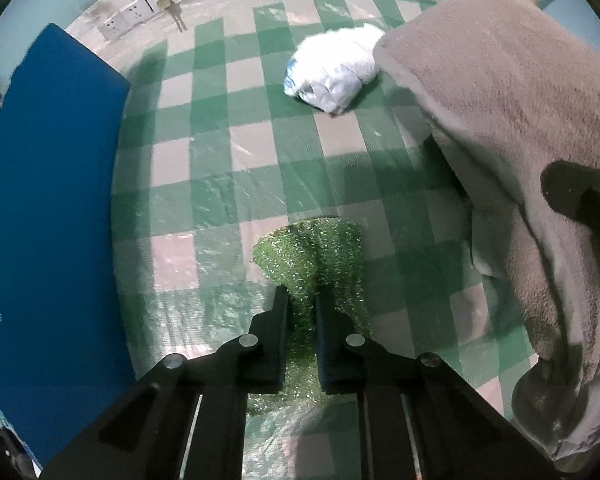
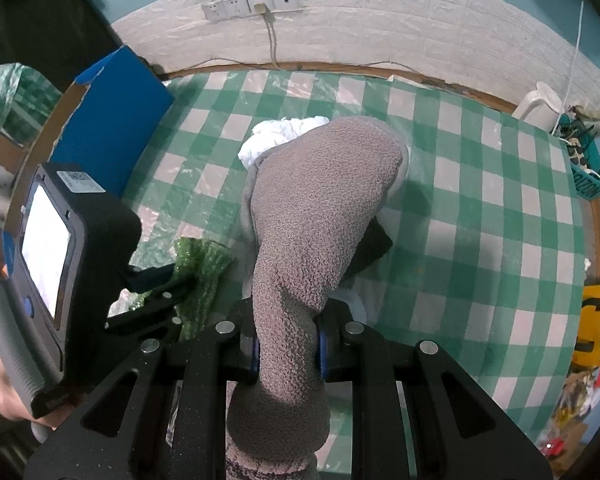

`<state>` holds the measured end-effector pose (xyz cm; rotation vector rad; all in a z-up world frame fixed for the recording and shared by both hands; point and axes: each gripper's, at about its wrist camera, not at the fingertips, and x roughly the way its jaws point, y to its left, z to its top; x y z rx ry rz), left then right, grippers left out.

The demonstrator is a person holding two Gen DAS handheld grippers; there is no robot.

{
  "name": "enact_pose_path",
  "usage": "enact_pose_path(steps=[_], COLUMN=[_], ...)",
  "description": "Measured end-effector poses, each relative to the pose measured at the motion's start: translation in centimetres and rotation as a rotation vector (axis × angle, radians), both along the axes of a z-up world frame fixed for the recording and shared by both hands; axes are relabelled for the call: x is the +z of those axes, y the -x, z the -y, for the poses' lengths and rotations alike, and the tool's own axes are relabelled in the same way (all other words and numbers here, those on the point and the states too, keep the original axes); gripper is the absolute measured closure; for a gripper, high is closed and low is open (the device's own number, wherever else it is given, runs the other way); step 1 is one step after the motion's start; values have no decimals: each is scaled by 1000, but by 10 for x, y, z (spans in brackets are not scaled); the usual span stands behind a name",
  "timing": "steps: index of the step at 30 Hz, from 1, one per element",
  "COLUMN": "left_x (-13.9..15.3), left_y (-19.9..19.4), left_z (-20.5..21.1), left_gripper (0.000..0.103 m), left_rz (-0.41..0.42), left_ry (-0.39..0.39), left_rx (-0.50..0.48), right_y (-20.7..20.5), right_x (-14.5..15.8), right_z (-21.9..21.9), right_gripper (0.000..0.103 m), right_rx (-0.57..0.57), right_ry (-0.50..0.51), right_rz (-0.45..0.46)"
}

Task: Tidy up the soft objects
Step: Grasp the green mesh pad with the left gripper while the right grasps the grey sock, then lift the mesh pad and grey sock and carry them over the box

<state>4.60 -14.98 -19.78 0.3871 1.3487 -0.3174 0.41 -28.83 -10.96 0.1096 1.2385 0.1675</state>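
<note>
Left wrist view: the left tool [image 1: 301,304] is clamped on a glittery green scrubbing cloth [image 1: 312,256] lying on the green-and-white checked tabletop [image 1: 220,184], with a crumpled white cloth [image 1: 334,68] farther off and a blue box [image 1: 48,200] to the side.

Right wrist view: the right tool [image 2: 287,350] pinches a fuzzy grey-brown towel [image 2: 320,208], lifted and draped over the white cloth.

Right tongs [image 2: 287,350] clamped on the grey-brown towel [image 2: 320,216], which I see draped forward over the checked surface [image 2: 480,208]. Left tongs [image 2: 172,280] pinch the green glittery cloth [image 2: 204,268]. White bundle [image 2: 276,136] behind towel, blue box [image 2: 120,128] at left.
</note>
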Motion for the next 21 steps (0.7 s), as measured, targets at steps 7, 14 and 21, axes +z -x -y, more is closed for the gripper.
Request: enact_pose_path(steps=[7,14,21], left_x=[29,56,105], left_y=[10,24,18], left_z=[-21,-22,-37], left_gripper=[92,92,92], left_rz=[59,112,187], left_ry=[15,29,44], left_rx=[18,34,42], right_y=[0,1,3], right_x=[10,22,42], right_z=[-4,-10,-20], right_gripper=[85,85,85], right_rx=[5,12,29], right_ry=[0,1,3], right_rz=[19,43,82])
